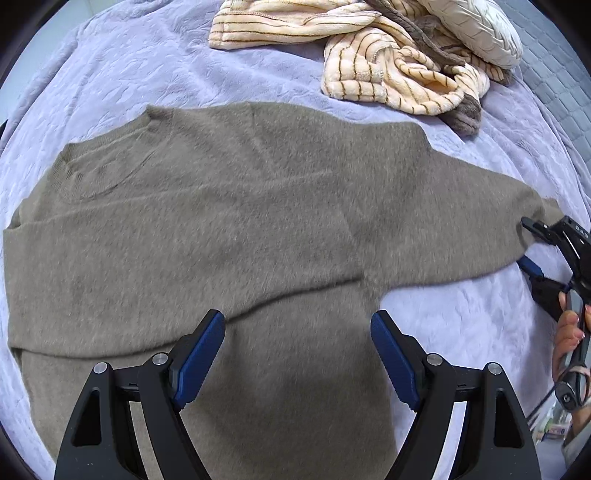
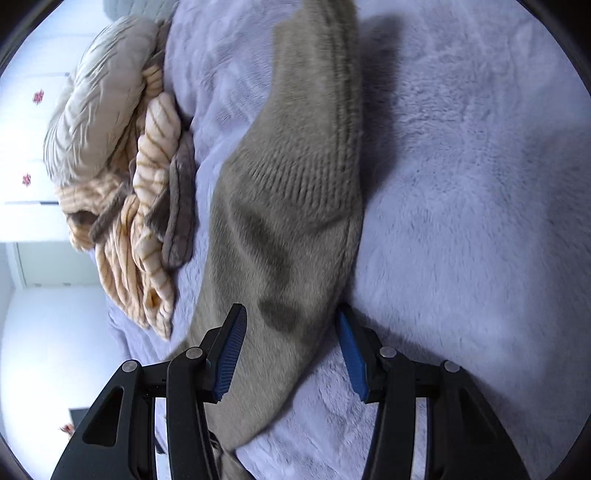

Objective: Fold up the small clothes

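Your fuzzy grey-brown sweater lies flat on the bed, which is covered in a plush lavender blanket with an embossed pattern. Its ribbed neckline is at the left and one sleeve is folded across the body. Your left gripper hovers over the lower body of the sweater, its blue ribbed fingers spread wide and holding nothing. Your right gripper straddles the end of the outstretched sleeve, fingers apart on either side of the soft knit, not yet pinching it. Beyond the sweater lie a crumpled cream fleece garment with brown stripes and a pale quilted pillow.
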A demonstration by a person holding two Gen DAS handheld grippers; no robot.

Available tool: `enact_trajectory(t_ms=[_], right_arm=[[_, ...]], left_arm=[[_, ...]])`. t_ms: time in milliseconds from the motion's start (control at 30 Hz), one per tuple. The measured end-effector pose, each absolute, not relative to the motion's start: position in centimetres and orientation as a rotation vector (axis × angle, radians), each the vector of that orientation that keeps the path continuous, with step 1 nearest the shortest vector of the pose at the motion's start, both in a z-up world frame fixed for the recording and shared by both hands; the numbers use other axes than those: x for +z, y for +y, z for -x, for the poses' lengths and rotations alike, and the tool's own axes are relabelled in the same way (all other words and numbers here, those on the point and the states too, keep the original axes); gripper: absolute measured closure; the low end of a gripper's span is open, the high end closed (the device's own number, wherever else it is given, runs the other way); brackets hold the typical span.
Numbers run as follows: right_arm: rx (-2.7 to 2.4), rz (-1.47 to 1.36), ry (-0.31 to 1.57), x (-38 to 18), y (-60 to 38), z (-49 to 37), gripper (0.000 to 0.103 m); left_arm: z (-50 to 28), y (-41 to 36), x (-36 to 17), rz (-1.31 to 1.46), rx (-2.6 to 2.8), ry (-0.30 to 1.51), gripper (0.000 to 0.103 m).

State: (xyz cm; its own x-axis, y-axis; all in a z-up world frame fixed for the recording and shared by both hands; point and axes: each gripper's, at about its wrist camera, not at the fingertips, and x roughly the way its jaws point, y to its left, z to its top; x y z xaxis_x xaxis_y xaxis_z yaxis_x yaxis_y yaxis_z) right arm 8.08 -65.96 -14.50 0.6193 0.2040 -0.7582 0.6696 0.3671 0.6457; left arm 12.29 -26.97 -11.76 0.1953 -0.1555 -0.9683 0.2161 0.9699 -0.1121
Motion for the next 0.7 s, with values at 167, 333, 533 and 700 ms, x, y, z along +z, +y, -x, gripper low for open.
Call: enact_trajectory(t_ms=[167, 333, 533, 700], right_arm=[[-0.335, -1.327, 0.84, -15.1, -67.2, -8.7, 0.051], [-0.216, -1.225, 0.855, -12.6, -66.2, -10.5, 0.091], [-0.048, -1.127, 0.825, -7.9, -62.8, -12.5, 0.092], [0.081, -0.99, 0.838, -3.7, -57.6, -14.1, 0.092]], left_arm=[[-14.4, -28.1, -12.5, -0.063, -0.218, 1.316, 0.021], [-15.2, -29.4, -14.0, -0.072, -0.24, 1.335, 0.021], [-15.1, -31.0, -15.8, -0.182, -0.253, 1.331, 0.021], [-15.5, -29.1, -14.3, -0.112, -0.291, 1.33, 0.021]])
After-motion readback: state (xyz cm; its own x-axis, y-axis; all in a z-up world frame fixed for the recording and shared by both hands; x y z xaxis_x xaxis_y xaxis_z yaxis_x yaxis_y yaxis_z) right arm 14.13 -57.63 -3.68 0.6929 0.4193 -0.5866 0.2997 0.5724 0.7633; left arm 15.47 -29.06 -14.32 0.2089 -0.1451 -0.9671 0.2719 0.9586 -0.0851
